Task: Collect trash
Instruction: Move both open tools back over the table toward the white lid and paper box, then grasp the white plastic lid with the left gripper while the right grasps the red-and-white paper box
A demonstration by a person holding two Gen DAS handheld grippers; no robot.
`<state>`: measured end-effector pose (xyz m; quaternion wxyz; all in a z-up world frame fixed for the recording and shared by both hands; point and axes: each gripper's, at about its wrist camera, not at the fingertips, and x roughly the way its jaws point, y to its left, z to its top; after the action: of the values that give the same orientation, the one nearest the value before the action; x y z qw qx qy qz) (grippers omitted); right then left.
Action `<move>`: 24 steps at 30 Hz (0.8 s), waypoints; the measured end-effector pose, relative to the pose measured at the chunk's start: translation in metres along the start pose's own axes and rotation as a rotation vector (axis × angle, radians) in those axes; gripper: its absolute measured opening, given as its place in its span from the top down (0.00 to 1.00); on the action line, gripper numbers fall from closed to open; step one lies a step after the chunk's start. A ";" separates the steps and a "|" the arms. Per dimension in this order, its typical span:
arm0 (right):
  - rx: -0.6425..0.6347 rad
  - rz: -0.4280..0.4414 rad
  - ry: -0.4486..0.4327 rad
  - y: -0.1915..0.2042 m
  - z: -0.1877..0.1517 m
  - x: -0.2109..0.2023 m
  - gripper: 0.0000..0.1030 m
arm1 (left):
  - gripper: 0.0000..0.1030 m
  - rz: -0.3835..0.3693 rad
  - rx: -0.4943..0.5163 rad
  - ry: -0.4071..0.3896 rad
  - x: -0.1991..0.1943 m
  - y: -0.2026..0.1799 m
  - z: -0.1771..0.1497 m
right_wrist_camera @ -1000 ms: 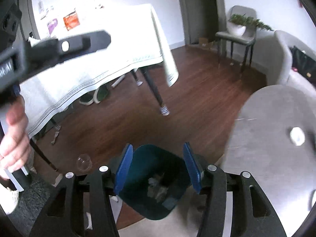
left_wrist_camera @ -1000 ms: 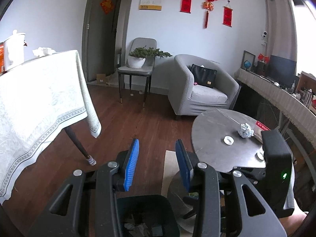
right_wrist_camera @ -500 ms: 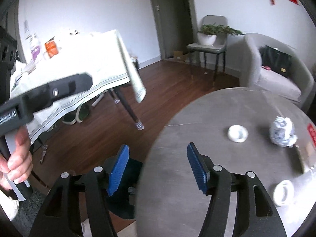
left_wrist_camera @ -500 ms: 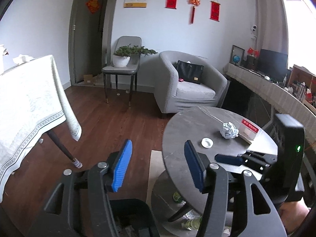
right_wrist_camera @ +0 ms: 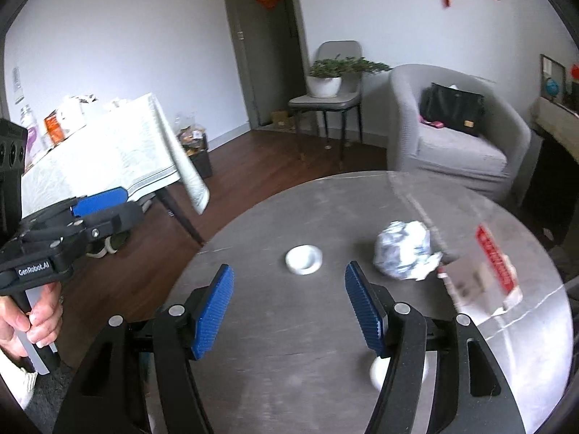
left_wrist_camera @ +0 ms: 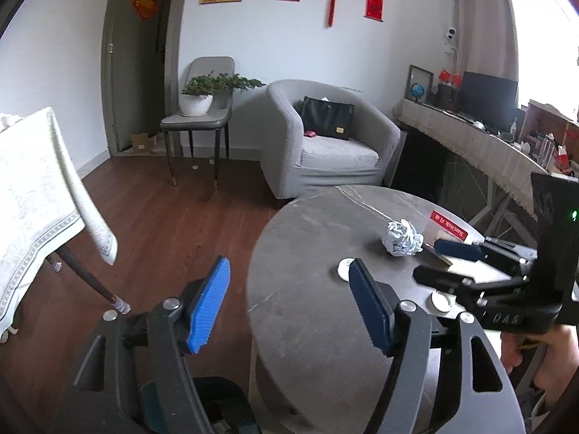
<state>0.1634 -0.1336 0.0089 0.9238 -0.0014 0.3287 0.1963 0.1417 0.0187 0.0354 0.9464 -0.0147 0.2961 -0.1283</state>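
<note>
A crumpled white paper ball (right_wrist_camera: 403,250) lies on the round grey table (right_wrist_camera: 325,361), also seen in the left wrist view (left_wrist_camera: 401,237). A small white cap (right_wrist_camera: 303,259) lies left of it, and another white cap (right_wrist_camera: 380,374) sits under my right finger. A torn package with a red label (right_wrist_camera: 485,278) lies at the right. My right gripper (right_wrist_camera: 287,309) is open and empty above the table, just short of the cap. My left gripper (left_wrist_camera: 287,307) is open and empty over the table's left edge. The dark bin (left_wrist_camera: 224,405) is partly hidden below it.
A table with a white cloth (left_wrist_camera: 32,188) stands at the left. A grey armchair (left_wrist_camera: 325,144) with a black bag and a chair holding a potted plant (left_wrist_camera: 202,97) stand behind. A long counter (left_wrist_camera: 488,144) runs along the right.
Both grippers have swung from above the bin up and right over the round table. The paper ball and caps are now close in front of the right gripper.
</note>
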 end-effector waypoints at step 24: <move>0.135 -0.159 -0.014 -0.129 0.001 -0.016 0.37 | 0.48 -0.039 0.127 0.252 0.134 -0.062 -0.010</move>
<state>0.1997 -0.2588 0.0033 0.9367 0.0361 0.3338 0.0999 0.2274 -0.0745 -0.0405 0.8981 0.0554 0.4034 -0.1661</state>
